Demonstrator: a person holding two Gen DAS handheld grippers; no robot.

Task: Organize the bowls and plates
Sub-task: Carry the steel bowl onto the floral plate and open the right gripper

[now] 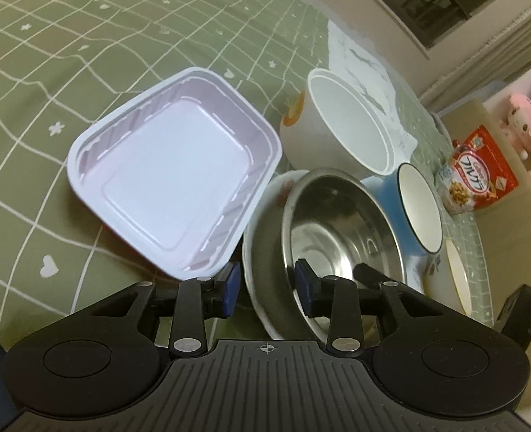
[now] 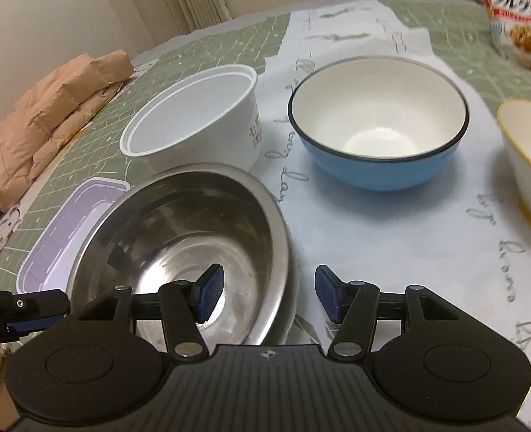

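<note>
A steel bowl [image 1: 337, 223] [image 2: 179, 230] sits on a white plate [image 1: 262, 302] near both grippers. My left gripper [image 1: 267, 286] is open and straddles the near rims of plate and bowl, one pad inside the bowl and one outside, neither pressing. My right gripper [image 2: 270, 295] is open over the bowl's other rim, with its left pad inside and its right pad above the cloth. A pale lavender plastic tray [image 1: 172, 176] [image 2: 60, 241] lies beside the plate. A white tub [image 1: 348, 122] [image 2: 200, 115] and a blue bowl [image 1: 416, 201] [image 2: 377, 122] stand behind.
A yellow-rimmed white bowl [image 1: 456, 277] [image 2: 528, 165] stands at the right edge. A white printed cloth [image 2: 373, 237] covers part of the green checked tablecloth [image 1: 85, 72]. A cereal box [image 1: 481, 169] [image 2: 517, 10], a brown paper bag [image 2: 49, 115] and a pink plush toy [image 1: 525, 122] sit around the edges.
</note>
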